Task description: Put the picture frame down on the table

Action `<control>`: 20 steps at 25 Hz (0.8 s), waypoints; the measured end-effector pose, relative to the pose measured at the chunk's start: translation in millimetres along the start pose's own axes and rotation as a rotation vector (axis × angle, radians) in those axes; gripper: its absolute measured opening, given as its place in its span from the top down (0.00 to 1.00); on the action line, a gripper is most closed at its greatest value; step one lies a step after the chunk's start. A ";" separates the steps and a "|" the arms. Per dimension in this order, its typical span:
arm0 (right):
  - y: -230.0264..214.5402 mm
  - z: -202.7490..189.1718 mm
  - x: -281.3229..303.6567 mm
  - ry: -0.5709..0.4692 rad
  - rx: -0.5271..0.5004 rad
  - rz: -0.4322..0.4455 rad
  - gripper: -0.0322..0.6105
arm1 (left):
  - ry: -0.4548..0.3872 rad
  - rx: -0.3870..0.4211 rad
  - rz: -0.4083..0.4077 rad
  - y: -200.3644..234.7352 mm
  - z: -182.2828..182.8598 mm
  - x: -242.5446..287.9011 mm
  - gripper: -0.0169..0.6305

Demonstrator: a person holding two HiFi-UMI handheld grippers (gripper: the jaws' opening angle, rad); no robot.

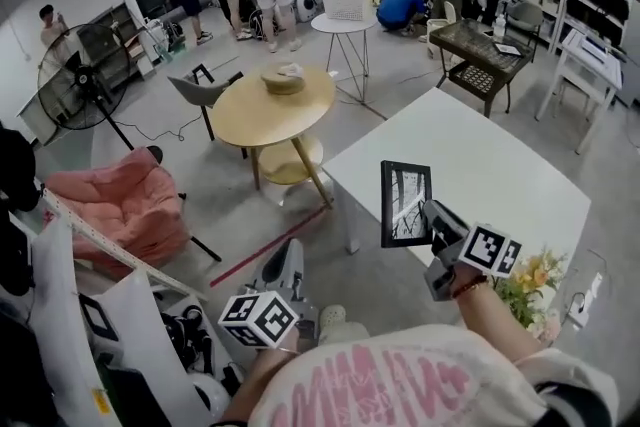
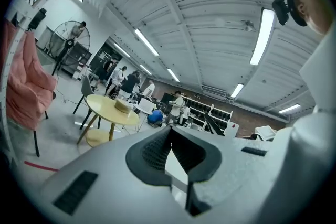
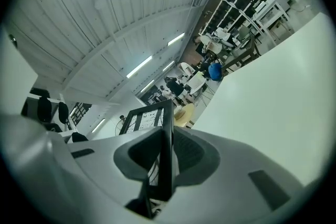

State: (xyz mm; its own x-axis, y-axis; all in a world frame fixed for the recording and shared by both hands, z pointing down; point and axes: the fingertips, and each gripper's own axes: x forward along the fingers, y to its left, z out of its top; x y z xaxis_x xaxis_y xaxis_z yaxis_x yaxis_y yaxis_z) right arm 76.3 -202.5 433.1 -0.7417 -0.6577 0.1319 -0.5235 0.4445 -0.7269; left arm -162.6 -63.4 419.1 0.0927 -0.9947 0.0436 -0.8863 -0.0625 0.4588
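The picture frame was held upright by the right gripper above the near side of the white table. The left gripper was kept lower, off the table. Flowers were seen approx. beside the right wrist.

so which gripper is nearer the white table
Right. The right gripper holds the picture frame at the white table's near edge; the left gripper hangs off to its left.

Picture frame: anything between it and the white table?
Nothing visible. The right gripper holds the picture frame upright over the white table, whose top is bare there; the flowers are off to the right.
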 end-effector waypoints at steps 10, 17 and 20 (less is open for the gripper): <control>10.1 43.6 82.3 -0.090 0.035 -0.042 0.83 | 0.004 0.044 -0.114 40.1 67.2 98.5 0.97; 11.3 70.8 124.6 -0.163 0.047 -0.073 0.83 | 0.023 0.068 -0.181 63.2 99.5 154.3 0.97; 6.1 75.9 140.6 -0.196 0.054 -0.104 0.83 | 0.039 0.070 -0.213 76.6 106.8 179.2 0.97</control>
State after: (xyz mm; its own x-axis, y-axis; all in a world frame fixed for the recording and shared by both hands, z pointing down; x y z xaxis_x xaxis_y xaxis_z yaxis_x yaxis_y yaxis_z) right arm 0.6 -338.4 396.1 -0.5864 -0.8062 0.0788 -0.5658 0.3380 -0.7521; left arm -262.3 -255.2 367.3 0.2974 -0.9547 -0.0122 -0.8742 -0.2774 0.3986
